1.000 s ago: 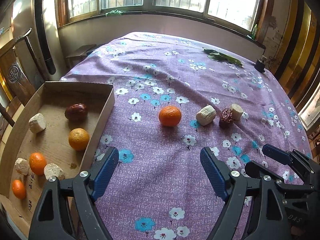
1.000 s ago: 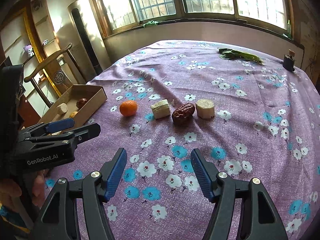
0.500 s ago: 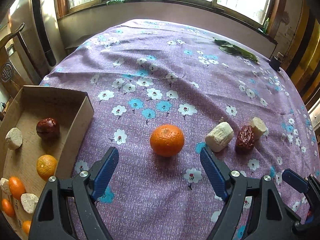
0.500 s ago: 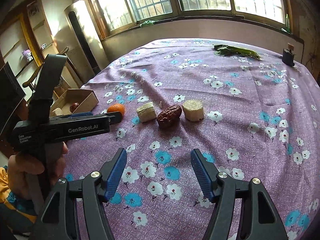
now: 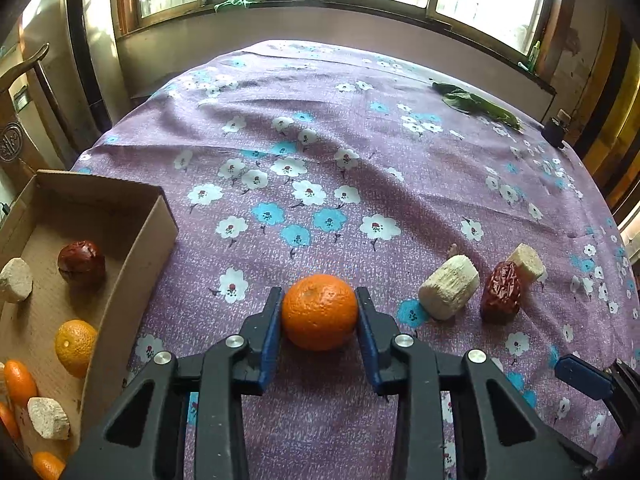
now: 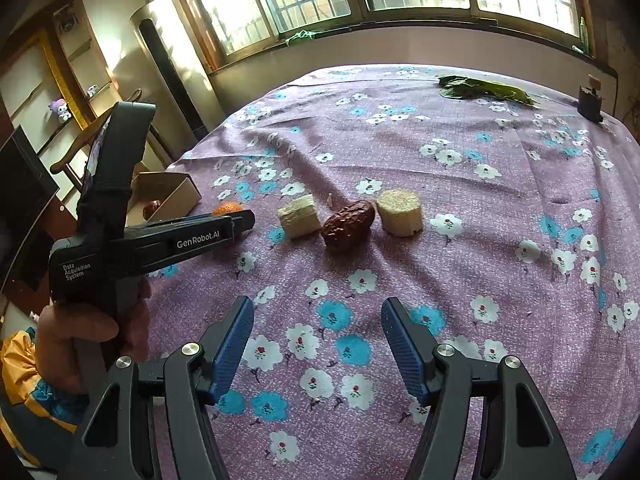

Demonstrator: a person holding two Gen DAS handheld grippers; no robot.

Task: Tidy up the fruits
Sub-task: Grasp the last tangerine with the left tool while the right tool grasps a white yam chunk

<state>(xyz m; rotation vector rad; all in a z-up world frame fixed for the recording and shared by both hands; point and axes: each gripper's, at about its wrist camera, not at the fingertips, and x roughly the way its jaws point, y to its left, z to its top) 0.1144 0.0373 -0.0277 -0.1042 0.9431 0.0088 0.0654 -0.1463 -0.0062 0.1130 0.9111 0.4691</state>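
Orange peel fills the gap between the blue pads of the left gripper; its jaws have just been closing and now clamp the tangerine on both sides, the fruit resting on the purple floral tablecloth; a cardboard box sits just left of it, holding a red date, further tangerines and pale chunks; right of the clamped fruit lie, in a row, a pale cylindrical chunk, a wrinkled red date and a second pale chunk, the date touching that second chunk; the right gripper hovers over bare cloth, jaws spread wide with nothing between them, well short of the row; a hand grips the left tool's handle at the left edge of the right wrist view; green leaves and a small dark object lie at the far edge of the table.
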